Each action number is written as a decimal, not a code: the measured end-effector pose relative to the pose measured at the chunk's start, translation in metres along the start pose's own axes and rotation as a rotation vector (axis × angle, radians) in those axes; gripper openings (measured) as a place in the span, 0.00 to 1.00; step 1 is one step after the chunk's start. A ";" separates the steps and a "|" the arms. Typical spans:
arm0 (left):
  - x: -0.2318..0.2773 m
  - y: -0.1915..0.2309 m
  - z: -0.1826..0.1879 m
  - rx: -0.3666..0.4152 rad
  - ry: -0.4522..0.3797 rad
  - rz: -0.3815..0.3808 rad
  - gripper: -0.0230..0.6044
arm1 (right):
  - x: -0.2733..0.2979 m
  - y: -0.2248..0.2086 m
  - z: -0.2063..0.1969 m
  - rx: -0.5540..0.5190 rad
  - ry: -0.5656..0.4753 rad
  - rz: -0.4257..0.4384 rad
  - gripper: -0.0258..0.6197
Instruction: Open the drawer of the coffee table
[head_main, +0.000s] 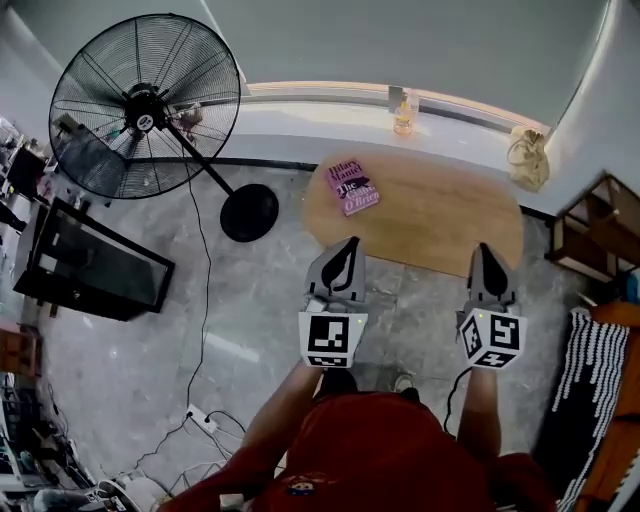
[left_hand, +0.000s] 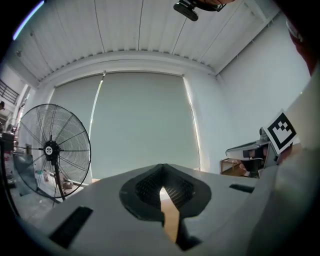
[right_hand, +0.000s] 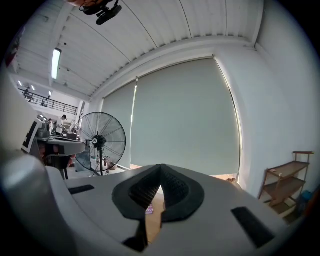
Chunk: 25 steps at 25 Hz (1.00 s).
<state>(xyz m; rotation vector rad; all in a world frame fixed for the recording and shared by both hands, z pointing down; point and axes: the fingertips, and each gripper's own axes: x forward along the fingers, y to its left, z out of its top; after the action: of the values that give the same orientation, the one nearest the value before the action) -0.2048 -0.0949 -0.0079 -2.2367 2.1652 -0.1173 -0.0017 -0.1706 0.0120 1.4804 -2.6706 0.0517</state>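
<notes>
The coffee table (head_main: 440, 215) has an oval wooden top and stands by the window wall, ahead of me. A purple book (head_main: 353, 186) lies on its left end. No drawer shows in any view. My left gripper (head_main: 349, 246) is held level just short of the table's near left edge, jaws together with nothing between them. My right gripper (head_main: 487, 251) hovers at the table's near right edge, also shut and empty. In the left gripper view only a sliver of the table (left_hand: 171, 220) shows between the jaws. In the right gripper view the book (right_hand: 149, 209) shows there.
A tall standing fan (head_main: 145, 105) with a round black base (head_main: 250, 212) stands left of the table. A black screen (head_main: 90, 265) lies on the floor further left. A bottle (head_main: 404, 113) and a bag (head_main: 528, 158) sit on the sill. A wooden shelf (head_main: 590, 235) stands right.
</notes>
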 end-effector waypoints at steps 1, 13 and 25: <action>0.001 0.010 0.000 0.008 0.000 -0.019 0.05 | 0.005 0.010 0.002 -0.003 -0.001 -0.015 0.04; 0.026 0.064 -0.012 -0.004 -0.016 -0.133 0.05 | 0.021 0.044 0.010 -0.019 -0.002 -0.159 0.04; 0.052 -0.001 0.000 0.000 -0.032 -0.176 0.05 | -0.004 -0.021 0.010 -0.018 0.000 -0.204 0.04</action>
<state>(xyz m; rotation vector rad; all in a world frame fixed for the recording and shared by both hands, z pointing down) -0.2017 -0.1465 -0.0059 -2.4089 1.9495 -0.0839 0.0175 -0.1788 0.0015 1.7377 -2.4972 0.0136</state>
